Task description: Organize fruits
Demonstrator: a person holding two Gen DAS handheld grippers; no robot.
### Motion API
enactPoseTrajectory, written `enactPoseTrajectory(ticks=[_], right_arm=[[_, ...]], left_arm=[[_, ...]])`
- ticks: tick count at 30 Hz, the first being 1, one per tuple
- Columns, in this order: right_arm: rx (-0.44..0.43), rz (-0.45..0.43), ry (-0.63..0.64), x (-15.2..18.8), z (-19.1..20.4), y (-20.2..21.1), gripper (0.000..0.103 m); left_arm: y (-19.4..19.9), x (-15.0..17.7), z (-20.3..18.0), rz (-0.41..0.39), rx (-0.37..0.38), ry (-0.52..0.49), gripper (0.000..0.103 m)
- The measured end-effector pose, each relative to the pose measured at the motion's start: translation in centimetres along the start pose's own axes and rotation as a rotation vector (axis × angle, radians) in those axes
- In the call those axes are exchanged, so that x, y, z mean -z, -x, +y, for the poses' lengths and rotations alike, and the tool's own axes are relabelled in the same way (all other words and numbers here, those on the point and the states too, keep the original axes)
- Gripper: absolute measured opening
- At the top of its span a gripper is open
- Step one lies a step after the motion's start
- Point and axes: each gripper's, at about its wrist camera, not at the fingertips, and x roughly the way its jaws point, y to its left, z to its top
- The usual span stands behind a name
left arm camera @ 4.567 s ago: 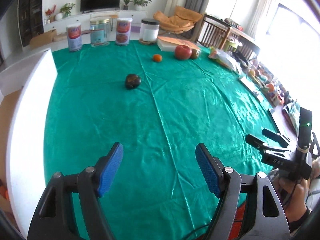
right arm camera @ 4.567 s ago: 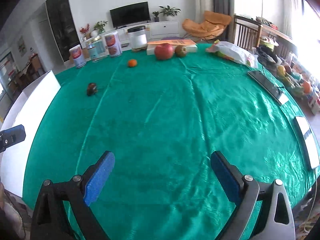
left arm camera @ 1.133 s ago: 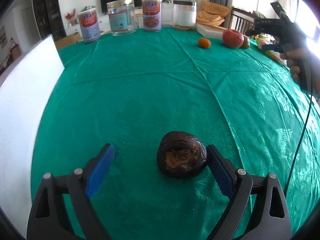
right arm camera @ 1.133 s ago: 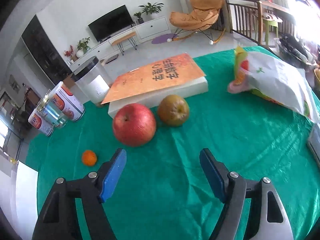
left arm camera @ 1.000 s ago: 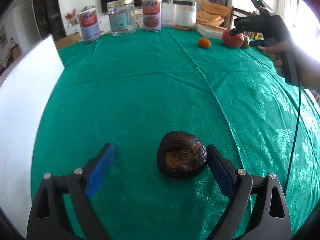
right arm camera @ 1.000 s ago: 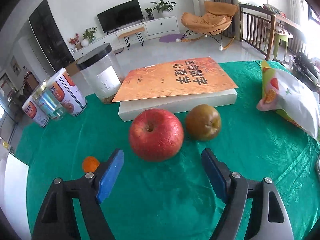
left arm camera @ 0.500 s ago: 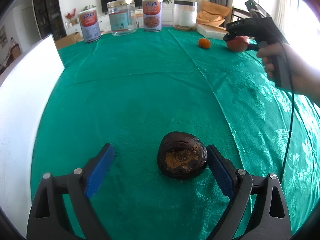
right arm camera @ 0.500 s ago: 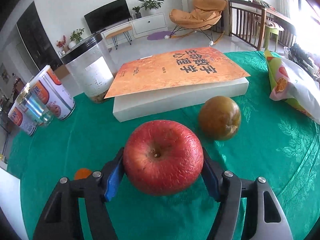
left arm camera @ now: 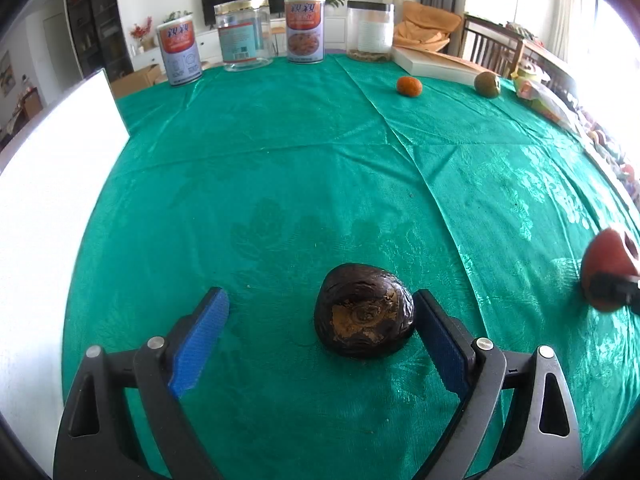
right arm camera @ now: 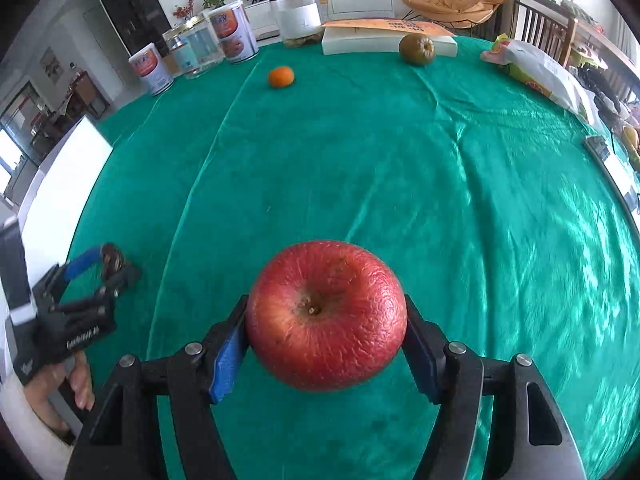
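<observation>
My right gripper (right arm camera: 324, 309) is shut on a red apple (right arm camera: 326, 314) and holds it above the green tablecloth (right arm camera: 360, 160). The same apple (left arm camera: 608, 272) shows at the right edge of the left wrist view. My left gripper (left arm camera: 319, 297) stands open on the cloth around a dark wrinkled fruit (left arm camera: 364, 316). That fruit rests against the right pad and lies well apart from the left pad. A small orange fruit (right arm camera: 281, 77) and a brown-green fruit (right arm camera: 417, 49) lie at the far side.
Two cans (left arm camera: 178, 54) and two jars (left arm camera: 244, 34) stand along the back edge, beside a book (right arm camera: 384, 40) with an orange cover. A snack bag (right arm camera: 540, 68) lies at the far right. A white board (left arm camera: 48, 200) borders the table's left side.
The right gripper closed on the apple beside the book and carried it to the near side, close to the left gripper. The left gripper and dark fruit stayed still.
</observation>
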Motion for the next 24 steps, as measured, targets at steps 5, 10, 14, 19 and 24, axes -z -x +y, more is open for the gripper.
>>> enactPoseTrajectory(ticks=[5, 10, 14, 19, 24], right_arm=[[0.044, -0.132, 0.002, 3.3, 1.8, 0.6, 0.070], [0.092, -0.177, -0.002, 4.4, 2.7, 0.0, 0.078], [0.136, -0.128, 0.048, 3.6, 3.7, -1.2, 0.100], [0.108, -0.138, 0.018, 3.7, 3.1, -0.9, 0.102], [0.108, -0.157, -0.002, 3.8, 2.8, -0.6, 0.102]], left_arm=[[0.0, 0.0, 0.0, 0.000, 0.000, 0.001, 0.094], [0.0, 0.0, 0.2, 0.000, 0.005, 0.003, 0.094], [0.2, 0.3, 0.6, -0.001, 0.056, -0.012, 0.095], [2.0, 2.0, 1.4, 0.012, 0.127, -0.029, 0.095], [1.8, 1.2, 0.6, 0.039, 0.101, -0.049, 0.092]])
